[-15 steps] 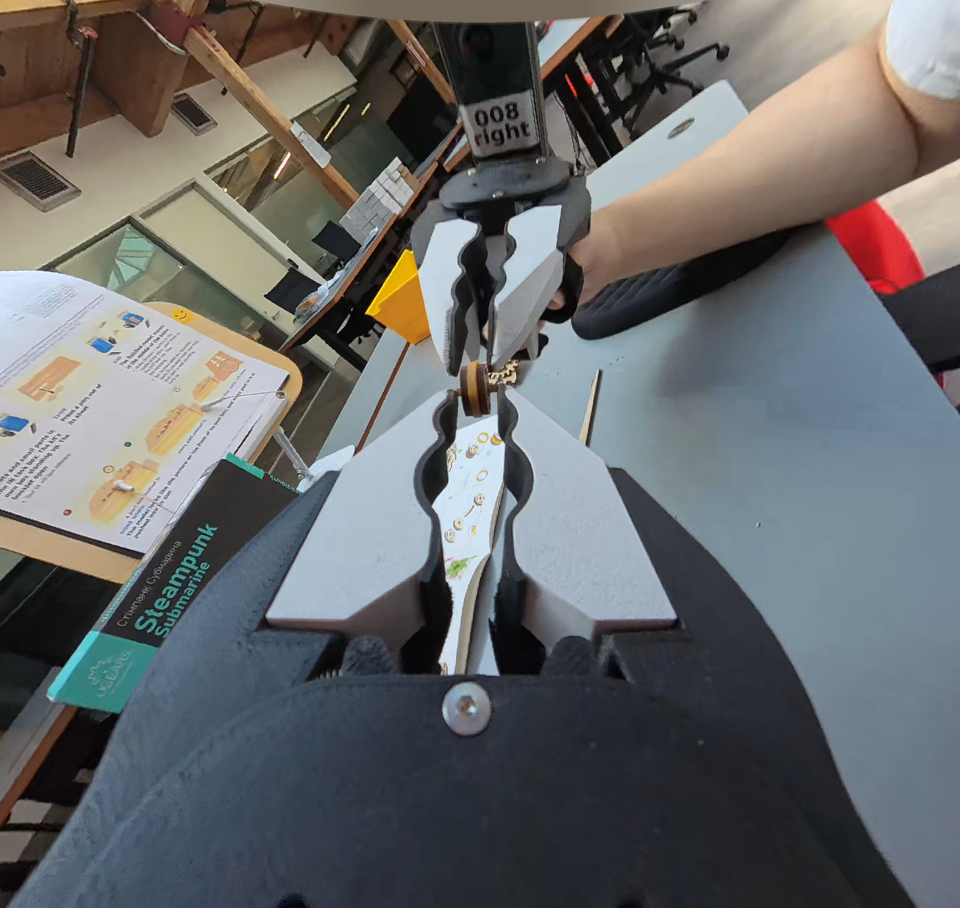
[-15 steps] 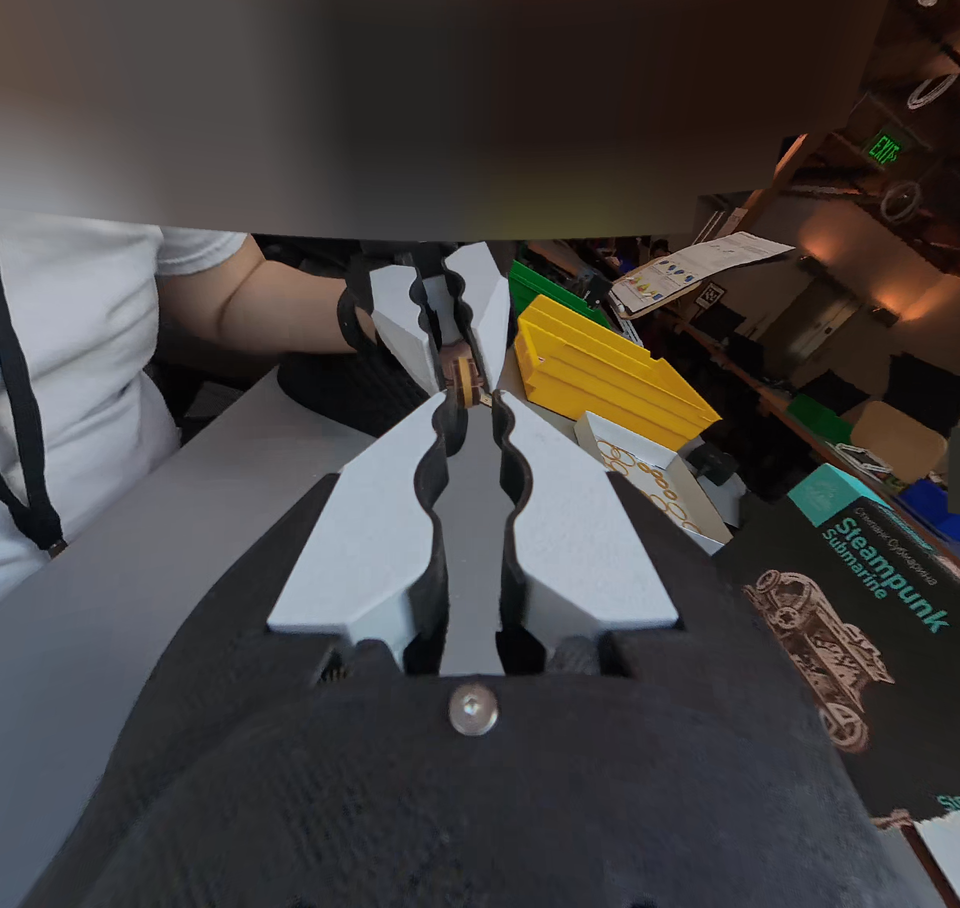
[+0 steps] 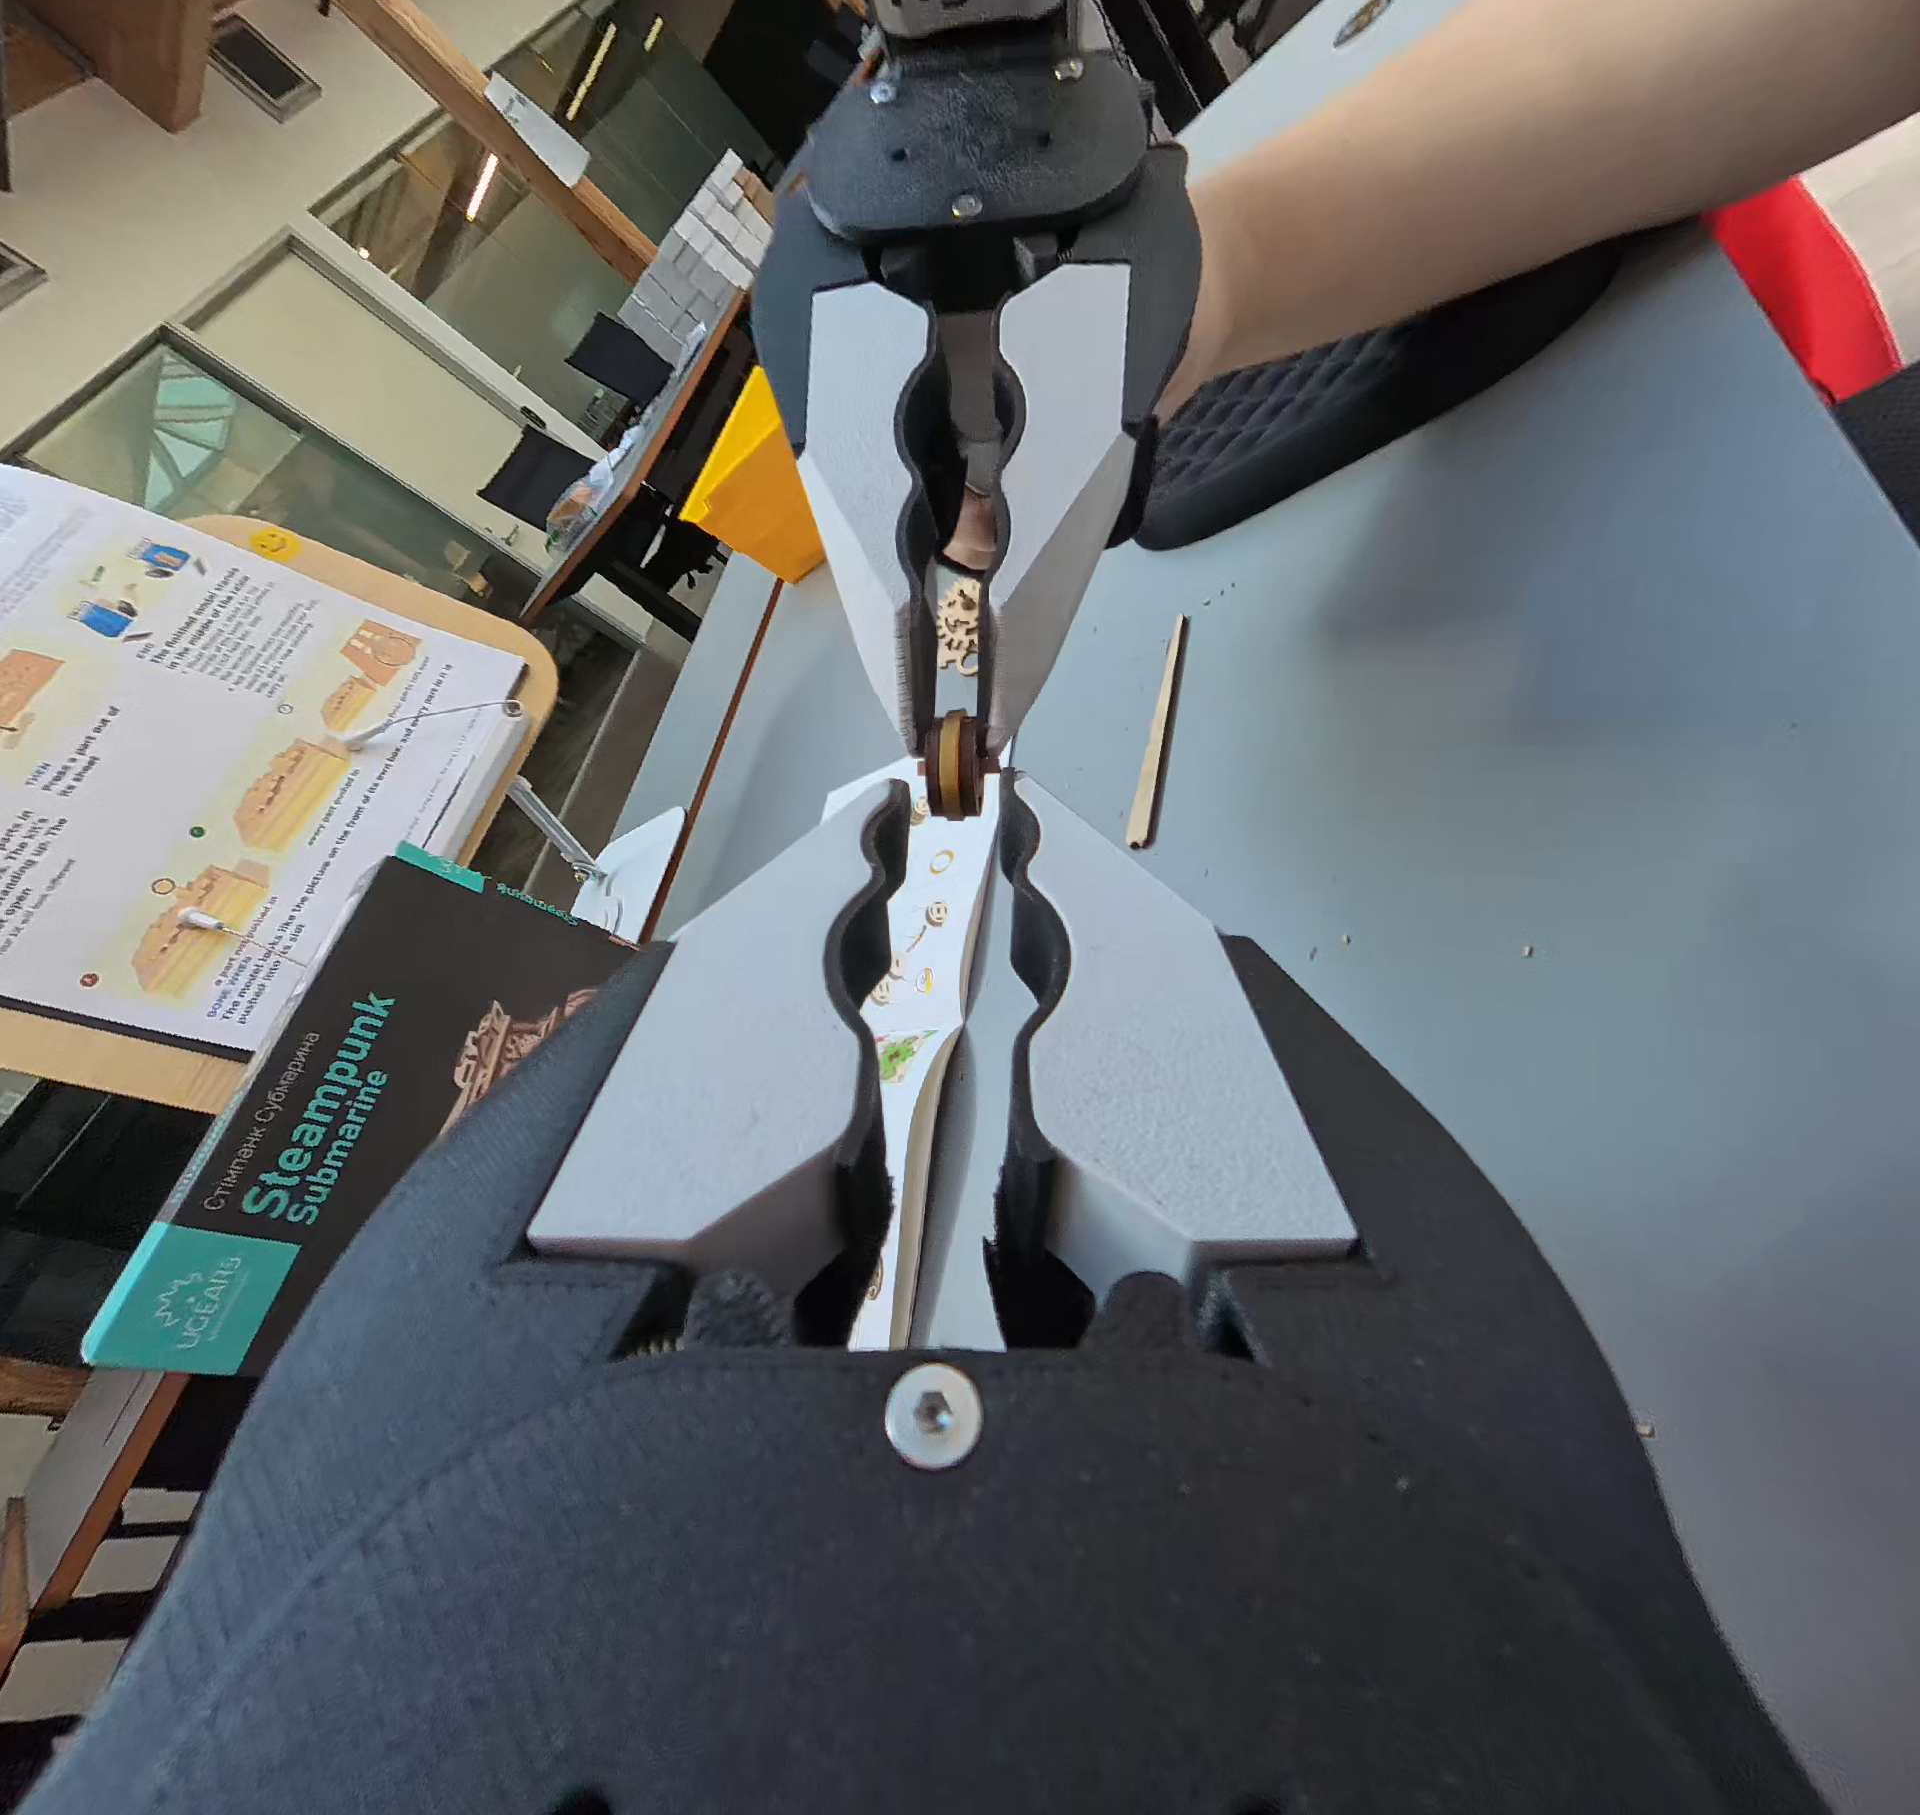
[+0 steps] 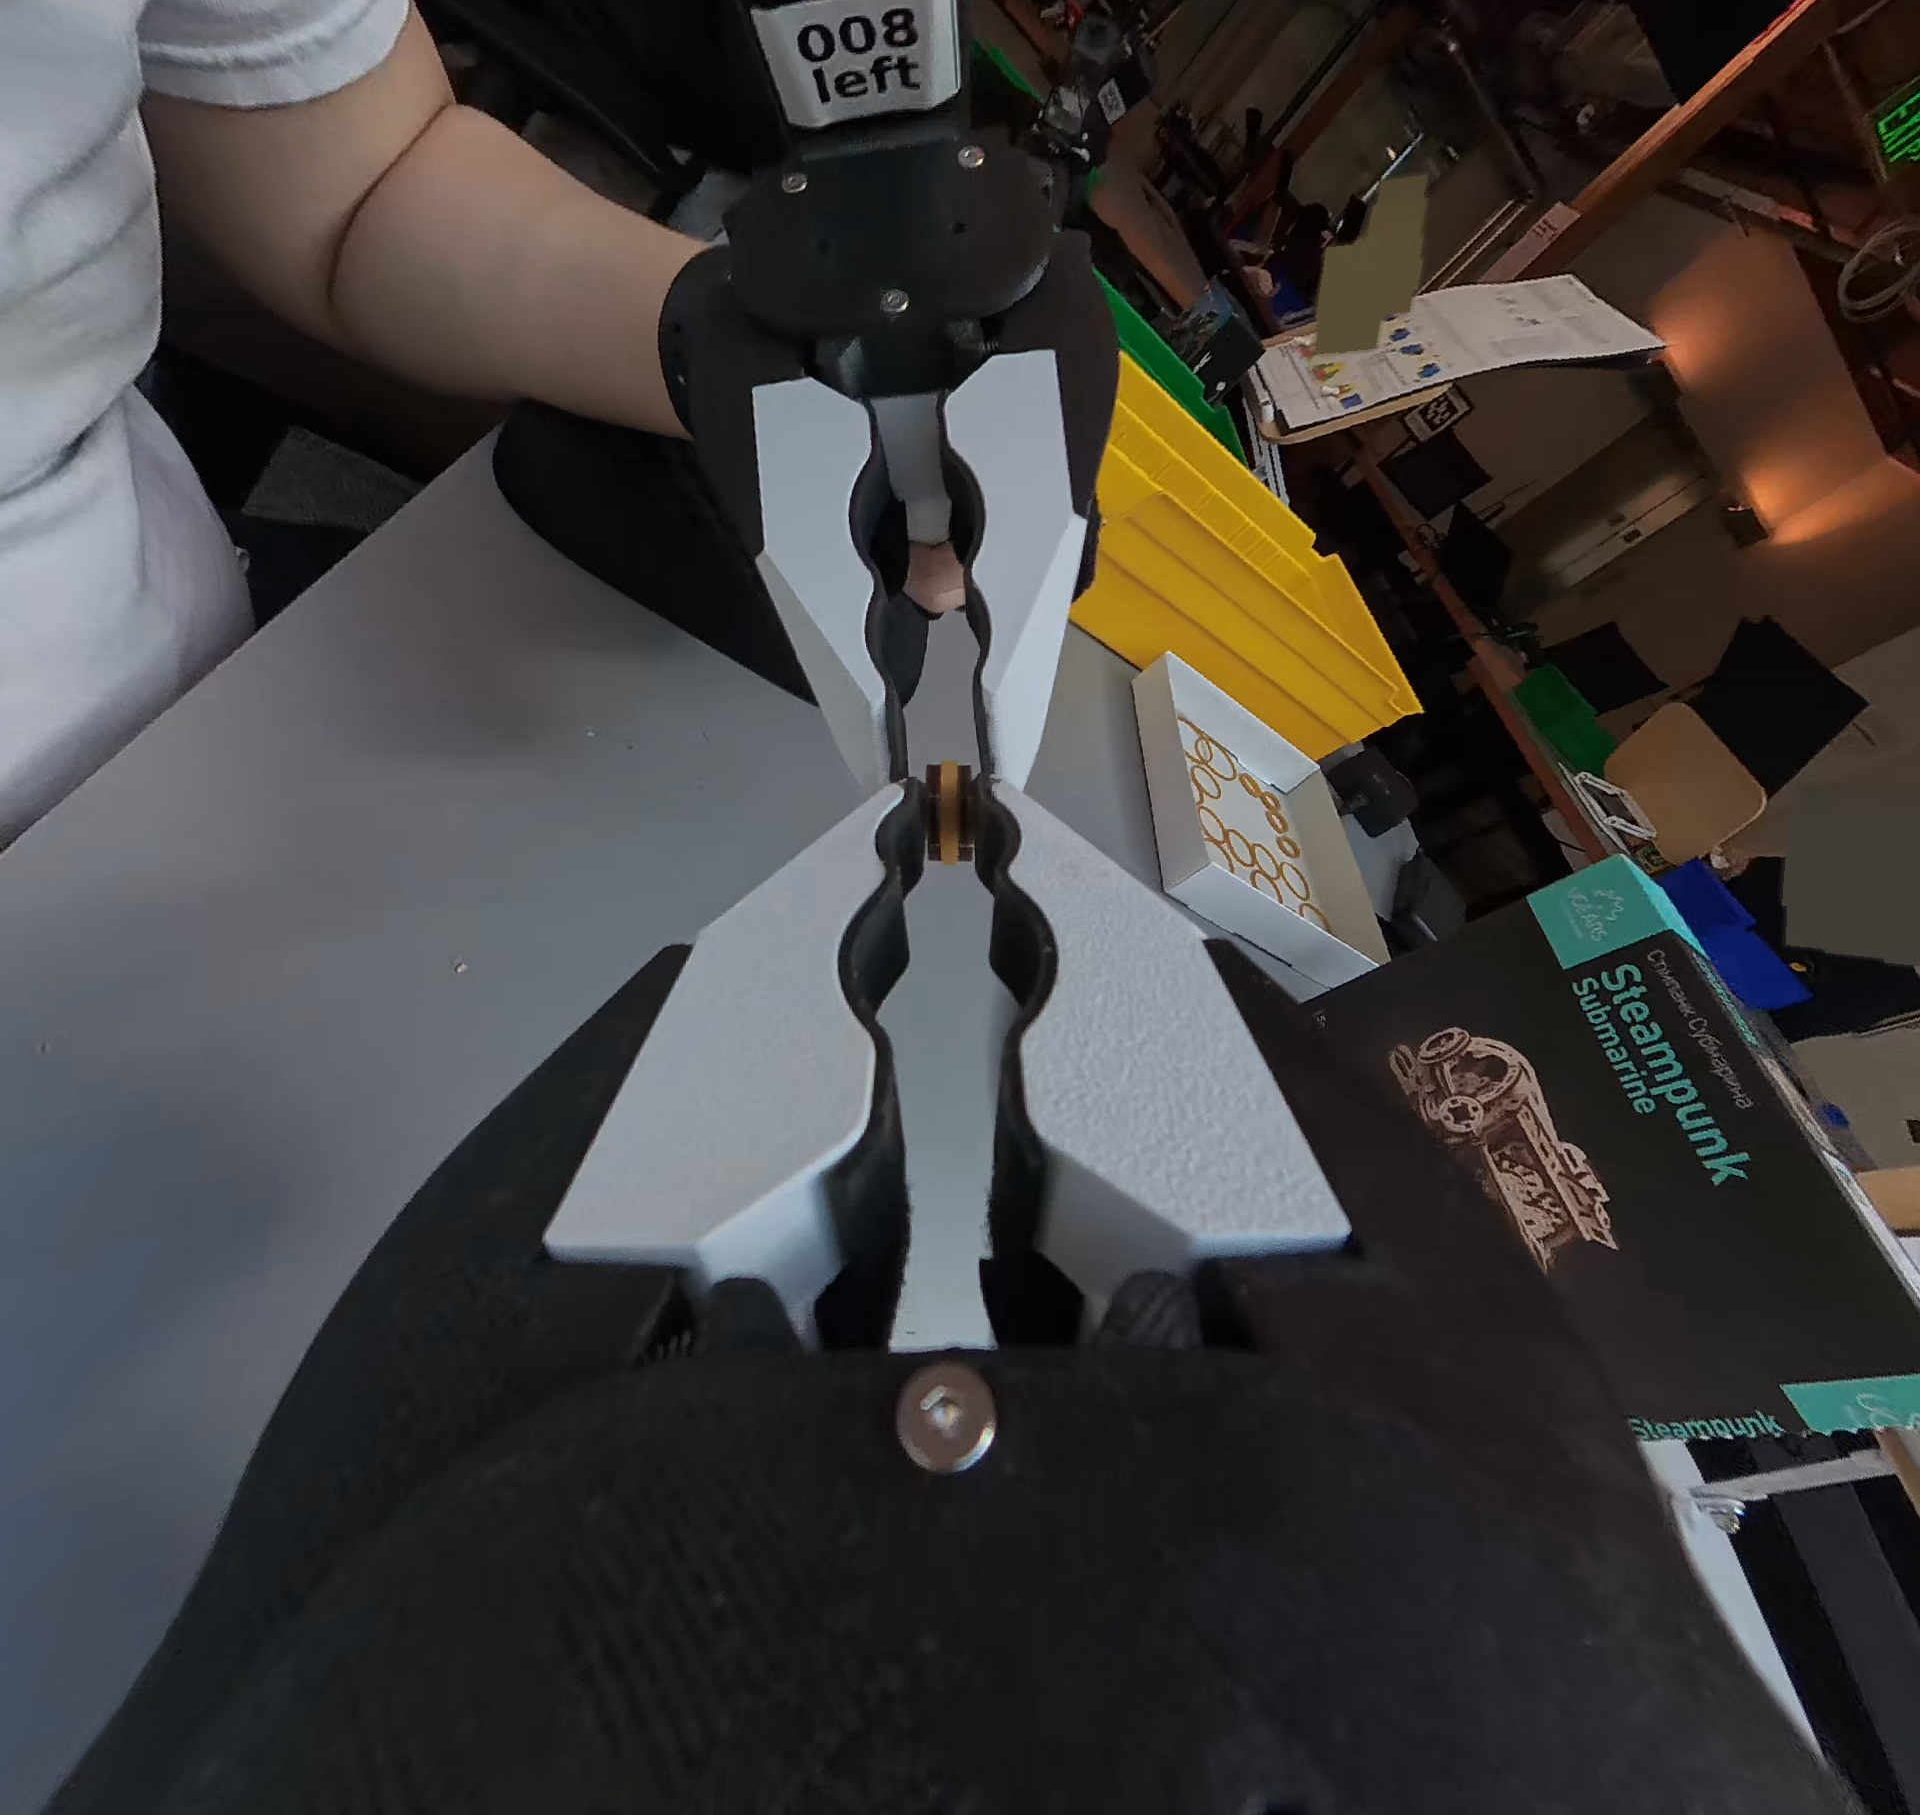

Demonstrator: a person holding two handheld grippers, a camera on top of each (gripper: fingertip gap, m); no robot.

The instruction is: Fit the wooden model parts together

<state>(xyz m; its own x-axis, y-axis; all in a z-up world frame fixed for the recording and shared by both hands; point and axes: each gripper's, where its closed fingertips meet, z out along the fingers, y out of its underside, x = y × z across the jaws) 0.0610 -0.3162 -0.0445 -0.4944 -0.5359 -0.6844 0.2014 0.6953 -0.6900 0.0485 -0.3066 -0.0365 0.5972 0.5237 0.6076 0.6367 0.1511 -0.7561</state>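
A small round wooden wheel [image 3: 952, 766], made of stacked dark and light discs, hangs in the air between the two grippers, which point tip to tip. My right gripper [image 4: 951, 801] is shut on the wheel [image 4: 951, 815], which sits between its pads. My left gripper [image 3: 954, 791] stands slightly open around the wheel's lower edge, with a thin gap showing on one side. The right gripper [image 3: 961, 735] fills the top of the left wrist view. The left gripper [image 4: 942, 773] fills the top of the right wrist view.
A grey table [image 3: 1558, 934] lies below, with a thin wooden stick [image 3: 1158, 726] and a toothed wooden part [image 3: 958, 622] on it. A white tray with a wooden parts sheet [image 4: 1247, 830], the black kit box [image 4: 1558, 1142], yellow bins [image 4: 1226, 570], an instruction sheet [image 3: 208, 757] and a black arm pad [image 3: 1351, 415] stand around.
The wheel was pinched in my left gripper's tips; now it sits between my right gripper's pads. The left jaws have eased apart. The two grippers have moved closer together.
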